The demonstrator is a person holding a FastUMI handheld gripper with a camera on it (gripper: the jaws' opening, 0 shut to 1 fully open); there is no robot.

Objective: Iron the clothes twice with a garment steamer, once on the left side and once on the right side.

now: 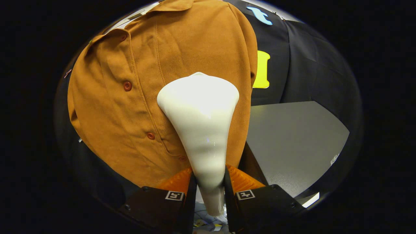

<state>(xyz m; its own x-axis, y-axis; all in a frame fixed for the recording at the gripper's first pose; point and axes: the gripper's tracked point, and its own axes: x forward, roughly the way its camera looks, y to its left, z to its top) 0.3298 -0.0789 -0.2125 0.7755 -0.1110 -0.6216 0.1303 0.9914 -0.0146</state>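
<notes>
A white garment steamer [201, 130] rises from between my fingers, narrow at its handle and flaring to a wide head. My gripper [209, 182] is shut on the handle, with one finger pressing each side. The steamer head lies against the right half of a brown button-up shirt [136, 81] hanging just ahead, to the right of its row of buttons [127, 86]. The head covers part of the chest pocket area. The shirt's collar is at the top, its lower hem hidden behind my fingers.
A grey table top [292, 143] lies to the right of the shirt, with the black booth cloth [302, 61] behind it. Papers [208, 222] lie on the floor below my fingers.
</notes>
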